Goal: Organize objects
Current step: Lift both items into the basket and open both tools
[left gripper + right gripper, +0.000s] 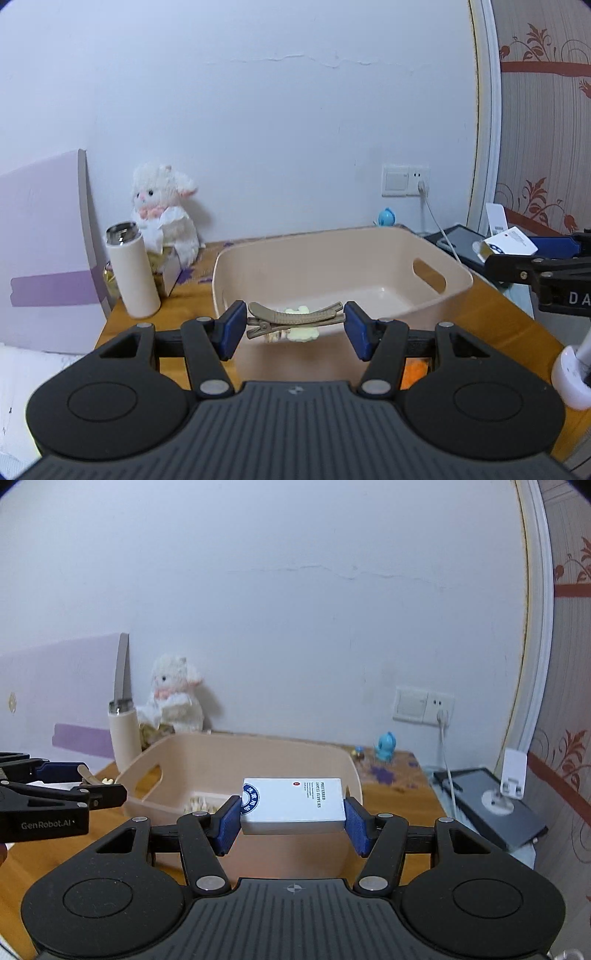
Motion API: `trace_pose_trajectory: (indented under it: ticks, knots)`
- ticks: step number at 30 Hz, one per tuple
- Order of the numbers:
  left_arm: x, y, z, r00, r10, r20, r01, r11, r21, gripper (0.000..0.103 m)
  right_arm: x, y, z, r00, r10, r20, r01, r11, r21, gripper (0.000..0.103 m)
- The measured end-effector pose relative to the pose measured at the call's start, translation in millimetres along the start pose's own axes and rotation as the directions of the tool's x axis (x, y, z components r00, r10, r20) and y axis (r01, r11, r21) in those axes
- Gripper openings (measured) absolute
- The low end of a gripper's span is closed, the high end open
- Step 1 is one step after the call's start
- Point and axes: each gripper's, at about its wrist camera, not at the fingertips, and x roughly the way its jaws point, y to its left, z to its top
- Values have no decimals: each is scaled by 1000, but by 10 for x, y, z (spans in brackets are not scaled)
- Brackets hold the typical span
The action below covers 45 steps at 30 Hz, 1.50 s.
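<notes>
Hair clip: a beige clip [294, 319] with a pale yellow ornament lies crosswise between the blue pads, low centre of the left wrist view, over the near rim of the bin.
Left gripper: the left gripper [295, 328] points level toward the wall, its jaws pinching the hair clip by its two ends.
White box: a small printed box [293, 805] sits flat, centre of the right wrist view, above the bin's near right corner.
Right gripper: the right gripper [291, 821] is level too, its jaws pressed onto the box's short sides.
Bin: the beige bin [373, 240] stands mid-frame on the wooden table [491, 314]; something small and pale lies on its floor, possibly another clip, too blurred to tell.
Left edge: a white bottle [133, 273] stands just beside the bin's left corner, with a plush toy [164, 210] behind it against the wall.
Right edge: a dark tablet [491, 805] lies beyond the table's right side; a blue figurine [386, 746] stands behind the bin.
Open room: bare tabletop shows on both sides of the bin.
</notes>
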Motion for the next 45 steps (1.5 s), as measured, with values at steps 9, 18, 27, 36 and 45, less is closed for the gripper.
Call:
trace_pose_trajectory:
  ticks: [9,18,27,36,45]
  knots:
    - [489,0,322,999,44,8,-44,999,12,59,423,-141,300,999,-18,41,16,998,56,55]
    - [1224,-38,221,988,73,-138,-71,997,14,59,1063,-126,242,999,-30,-46,33,997,75,55]
    - [1583,-118,42,963,89,-253,-78,996,50,60,1603,-70,-67,978,-61,-199,73,996,56,56]
    - [1327,-97,156,971,95,-219,-96,995,8,75,1333,-175,-86,986,-76,-152,87,994,69,100]
    - [836,-149,170,983,92,-158,-94,996,-4,82,857,-363,-200,983,-61,-174,70,996,48,103]
